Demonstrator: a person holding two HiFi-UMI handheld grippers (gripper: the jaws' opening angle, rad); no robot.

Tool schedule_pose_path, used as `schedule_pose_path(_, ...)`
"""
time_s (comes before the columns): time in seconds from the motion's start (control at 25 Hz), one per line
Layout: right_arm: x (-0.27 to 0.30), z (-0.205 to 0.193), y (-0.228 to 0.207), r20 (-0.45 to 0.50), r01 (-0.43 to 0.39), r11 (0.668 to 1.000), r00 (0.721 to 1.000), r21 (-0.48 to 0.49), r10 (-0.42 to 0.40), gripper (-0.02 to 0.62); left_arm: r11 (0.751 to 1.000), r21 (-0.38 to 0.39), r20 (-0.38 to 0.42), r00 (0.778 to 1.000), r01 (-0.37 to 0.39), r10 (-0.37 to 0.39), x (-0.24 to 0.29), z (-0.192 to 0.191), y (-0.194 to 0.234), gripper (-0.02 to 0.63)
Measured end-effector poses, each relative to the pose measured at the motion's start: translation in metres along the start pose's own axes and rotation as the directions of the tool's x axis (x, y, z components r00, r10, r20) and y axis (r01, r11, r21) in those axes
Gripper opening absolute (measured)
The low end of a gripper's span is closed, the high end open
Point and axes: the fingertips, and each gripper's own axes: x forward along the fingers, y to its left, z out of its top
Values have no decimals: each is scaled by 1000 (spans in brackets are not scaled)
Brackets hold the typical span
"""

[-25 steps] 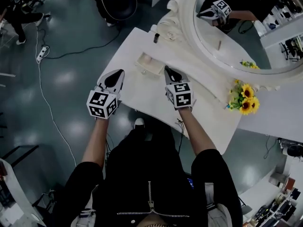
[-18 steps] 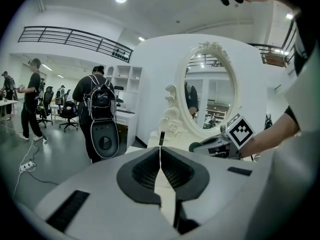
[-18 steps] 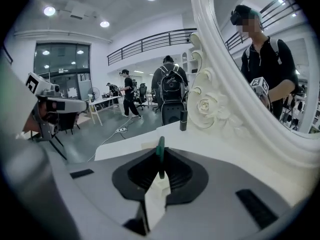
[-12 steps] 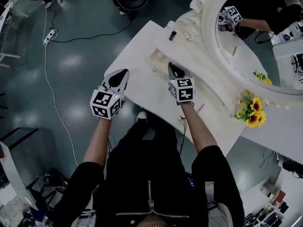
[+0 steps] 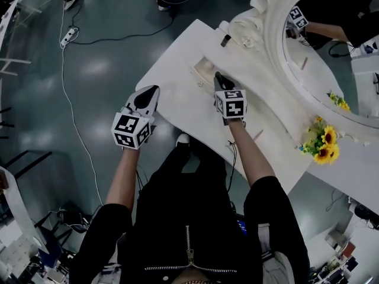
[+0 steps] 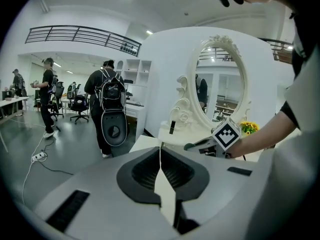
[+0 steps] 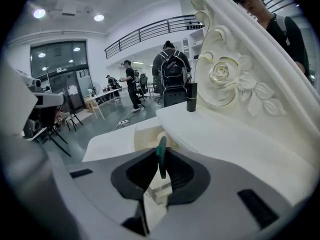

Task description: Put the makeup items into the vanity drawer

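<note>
Makeup item [image 7: 161,158], thin and green, kind unreadable: upright between jaws of right gripper [image 5: 218,77], which have just been opening yet touch it. Angled down over open vanity drawer [image 5: 204,70], contents hidden. Left gripper [image 5: 153,91]: jaws together, empty, beside desk [image 5: 177,99] edge.

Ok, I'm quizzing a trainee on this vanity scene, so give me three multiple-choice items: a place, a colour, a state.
1. Where does the small dark tube stand? A on the floor; B on the shelf by the mirror; C on a chair.
2. What colour are the flowers? A red; B yellow; C blue.
3. The drawer is: A open; B shut; C missing.
Key: B, it stands upright on the shelf; B, yellow petals; A, its inside shows.
</note>
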Motion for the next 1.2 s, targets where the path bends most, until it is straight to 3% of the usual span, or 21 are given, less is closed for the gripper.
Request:
schedule_pose_path(0.56,-1,-6,3,-7,-11,1000,1000,28,11,84,1000,-3,-1,1000,-3,3,-4,-4,-3,23)
schedule_pose_path(0.76,-19,10,2,77,5,1000,997,30,-8,61,1000,8,10,1000,17,-17,0,2,-7,23)
schedule_pose_path(0.92,-47,26,0,167,22,999,986,26,-26,7,998,30,24,998,52,-53,6,13,-17,23)
schedule_pose_path(1.2,-104,30,-23,261,81,994,960,77,-98,6,985,84,31,987,152,-155,25,30,-48,23)
